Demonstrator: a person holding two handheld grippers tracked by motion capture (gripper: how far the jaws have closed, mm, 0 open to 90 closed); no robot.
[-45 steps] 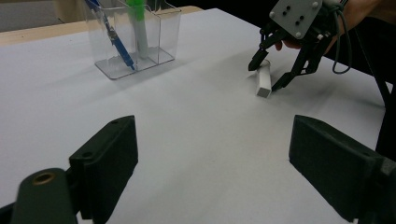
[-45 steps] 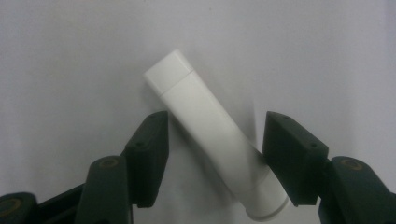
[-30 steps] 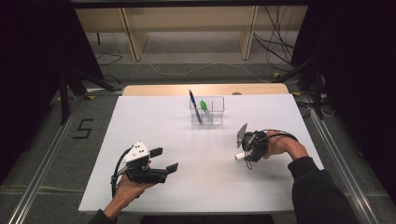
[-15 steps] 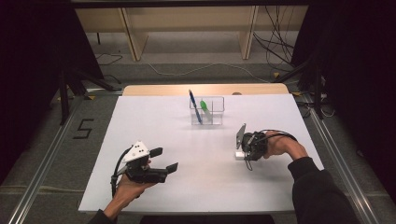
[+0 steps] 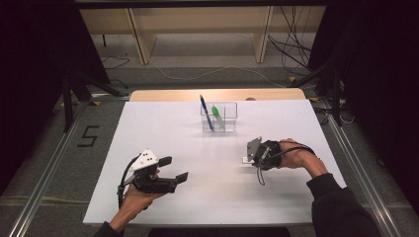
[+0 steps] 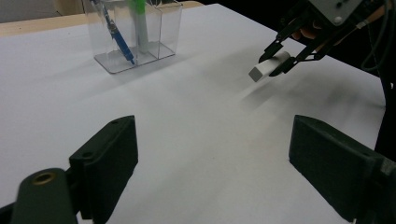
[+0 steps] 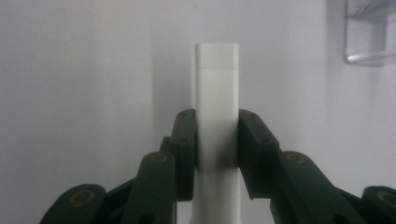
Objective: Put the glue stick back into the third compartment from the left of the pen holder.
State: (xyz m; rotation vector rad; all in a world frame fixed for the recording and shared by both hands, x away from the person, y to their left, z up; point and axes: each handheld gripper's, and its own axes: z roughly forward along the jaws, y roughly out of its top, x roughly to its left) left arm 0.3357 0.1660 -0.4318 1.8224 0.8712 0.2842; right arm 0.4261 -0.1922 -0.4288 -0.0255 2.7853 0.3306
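Two grippers work over a white table (image 5: pixel 163 128). At the near left, the left gripper (image 5: pixel 174 169) sits in the person's left hand (image 5: pixel 136 201) with its jaws spread wide and nothing between them. Farther back, near the table's middle, a clear organizer (image 5: pixel 220 117) holds a blue pen (image 5: pixel 206 112) and a green marker (image 5: pixel 215 111), each in its own compartment. At the right, the right gripper (image 6: pixel 279 57) clamps a small white block (image 7: pixel 217 116) between its jaws, lifted just above the table surface and pointing toward the table's centre.
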